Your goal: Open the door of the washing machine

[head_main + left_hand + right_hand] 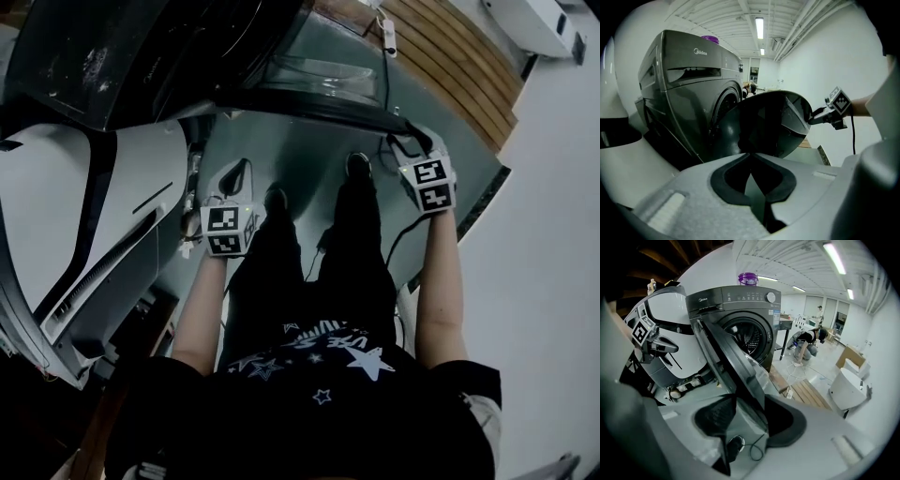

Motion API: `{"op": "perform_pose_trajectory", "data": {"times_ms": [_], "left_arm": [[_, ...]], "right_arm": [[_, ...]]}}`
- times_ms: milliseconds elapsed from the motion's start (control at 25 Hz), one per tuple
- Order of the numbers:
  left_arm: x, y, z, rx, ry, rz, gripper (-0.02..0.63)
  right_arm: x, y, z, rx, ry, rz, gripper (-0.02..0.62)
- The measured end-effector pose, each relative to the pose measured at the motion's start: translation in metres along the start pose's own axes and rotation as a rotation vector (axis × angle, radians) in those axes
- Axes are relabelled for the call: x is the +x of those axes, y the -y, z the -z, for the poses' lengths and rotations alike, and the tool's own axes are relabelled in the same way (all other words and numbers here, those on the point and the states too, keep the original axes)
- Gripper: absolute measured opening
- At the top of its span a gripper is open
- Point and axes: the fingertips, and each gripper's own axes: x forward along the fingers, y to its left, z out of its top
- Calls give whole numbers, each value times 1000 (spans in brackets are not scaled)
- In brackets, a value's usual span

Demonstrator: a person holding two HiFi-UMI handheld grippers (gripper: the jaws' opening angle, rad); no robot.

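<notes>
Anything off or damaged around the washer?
Nothing damaged or spilled. The door stands open, its edge between the fingers of the right gripper. Only stray item: a small purple object on top of the washing machine.

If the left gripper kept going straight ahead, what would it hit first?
Probably the open door: its dark round face sits right beyond the left gripper and its shut jaws. The washer stands further left. Depth is hard to judge.

Washing machine (94, 56) cropped by head view's top edge. Door (731, 366) rim hides right gripper (751, 409) pad contact. Purple item (748, 278) atop machine too small to identify.
</notes>
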Motion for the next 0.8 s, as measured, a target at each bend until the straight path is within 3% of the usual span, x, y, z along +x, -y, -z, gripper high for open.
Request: {"op": "perform_pose_trajectory", "data": {"times_ms": [400,800], "left_arm": [[-49,-16,47,130,18,179,11],[-68,-19,74,142,14,234,11]], "right_arm": [[-25,-69,43,160,-33,145,195],[-44,-142,69,288,-45,223,186]]}}
